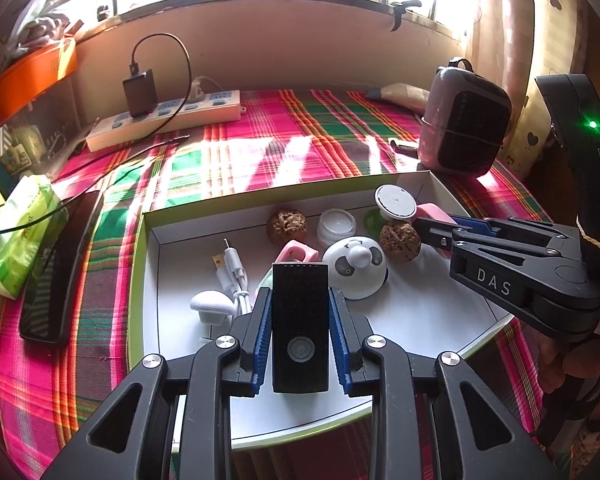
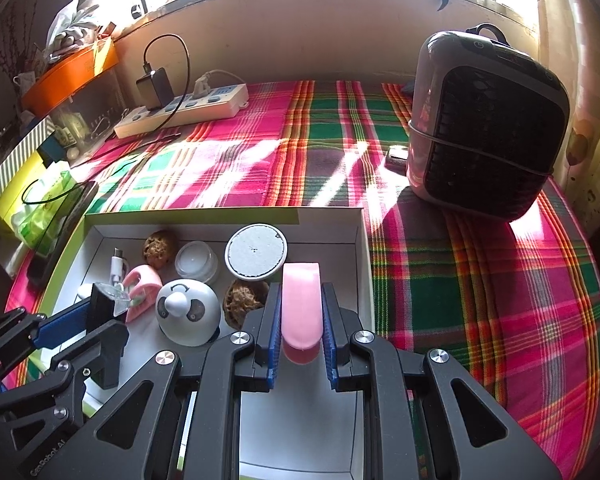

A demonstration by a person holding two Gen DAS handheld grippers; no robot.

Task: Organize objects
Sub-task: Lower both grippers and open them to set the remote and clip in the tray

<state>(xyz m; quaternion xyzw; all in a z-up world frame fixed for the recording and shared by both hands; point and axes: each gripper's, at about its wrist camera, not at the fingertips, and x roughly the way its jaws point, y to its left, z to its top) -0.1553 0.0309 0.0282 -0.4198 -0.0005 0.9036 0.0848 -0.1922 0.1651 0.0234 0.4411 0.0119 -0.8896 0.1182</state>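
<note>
Small objects fill the white box (image 1: 152, 264) at lower centre. We grip a black device (image 1: 299, 320) in our left gripper (image 1: 300, 332), jaws closed on its sides, and a pink piece (image 2: 301, 304) likewise in our right gripper (image 2: 301, 340), both held above the box, probably for sorting.

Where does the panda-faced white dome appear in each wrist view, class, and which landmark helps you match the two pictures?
Left wrist view: panda dome at centre, inside the white box, just right of the left gripper.
Right wrist view: panda dome at lower left, left of the right gripper.
Shared landmark: the power strip below the window.
</note>
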